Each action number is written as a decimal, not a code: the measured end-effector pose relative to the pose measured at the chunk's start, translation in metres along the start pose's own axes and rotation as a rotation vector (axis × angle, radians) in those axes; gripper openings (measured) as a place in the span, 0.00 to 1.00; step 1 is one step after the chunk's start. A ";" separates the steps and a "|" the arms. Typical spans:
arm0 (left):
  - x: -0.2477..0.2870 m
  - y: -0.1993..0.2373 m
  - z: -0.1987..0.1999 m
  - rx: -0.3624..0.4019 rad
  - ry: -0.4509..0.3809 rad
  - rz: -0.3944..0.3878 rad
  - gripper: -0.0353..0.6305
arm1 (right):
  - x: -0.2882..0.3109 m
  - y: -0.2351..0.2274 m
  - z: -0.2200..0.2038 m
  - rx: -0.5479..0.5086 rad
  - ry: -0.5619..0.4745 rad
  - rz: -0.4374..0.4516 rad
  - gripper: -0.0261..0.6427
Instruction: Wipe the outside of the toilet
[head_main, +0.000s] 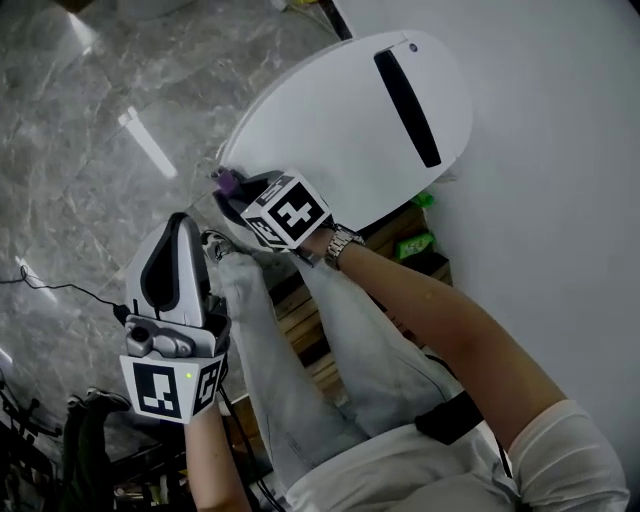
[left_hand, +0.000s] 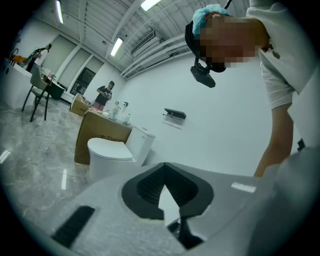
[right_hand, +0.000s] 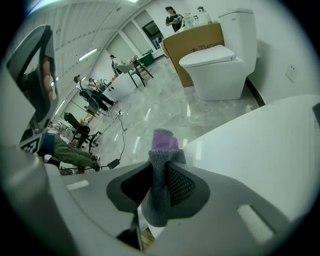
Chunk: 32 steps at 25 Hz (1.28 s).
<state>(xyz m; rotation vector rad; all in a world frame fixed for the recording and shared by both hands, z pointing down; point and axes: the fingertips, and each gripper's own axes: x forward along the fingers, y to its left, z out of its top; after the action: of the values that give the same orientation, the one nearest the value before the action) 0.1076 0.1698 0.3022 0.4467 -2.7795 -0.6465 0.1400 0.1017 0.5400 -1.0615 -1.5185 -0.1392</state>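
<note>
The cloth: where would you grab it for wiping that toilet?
Grip the cloth by its grey middle, from the end away from the toilet, as the right gripper does: the purple tip then sticks out past the jaws, free to wipe.

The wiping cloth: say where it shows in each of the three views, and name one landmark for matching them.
Head view: the cloth sits left of centre at the right gripper's tip, against the toilet lid's left edge.
Left gripper view: not in it.
Right gripper view: centre, clamped between the jaws.
Landmark: the white toilet lid, beside the cloth in both.
</note>
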 end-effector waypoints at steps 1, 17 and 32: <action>0.013 -0.015 -0.002 -0.001 0.001 -0.010 0.06 | -0.016 -0.011 0.001 0.001 -0.022 -0.003 0.16; 0.188 -0.155 0.016 0.021 -0.040 -0.093 0.06 | -0.312 -0.367 0.037 0.092 -0.193 -0.472 0.17; 0.192 -0.110 -0.031 0.007 0.031 -0.094 0.06 | -0.291 -0.464 0.052 -0.052 0.015 -0.708 0.17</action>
<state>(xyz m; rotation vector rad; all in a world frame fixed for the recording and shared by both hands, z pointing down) -0.0336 -0.0028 0.3114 0.5871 -2.7458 -0.6452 -0.2484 -0.2851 0.4995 -0.5180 -1.8270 -0.6765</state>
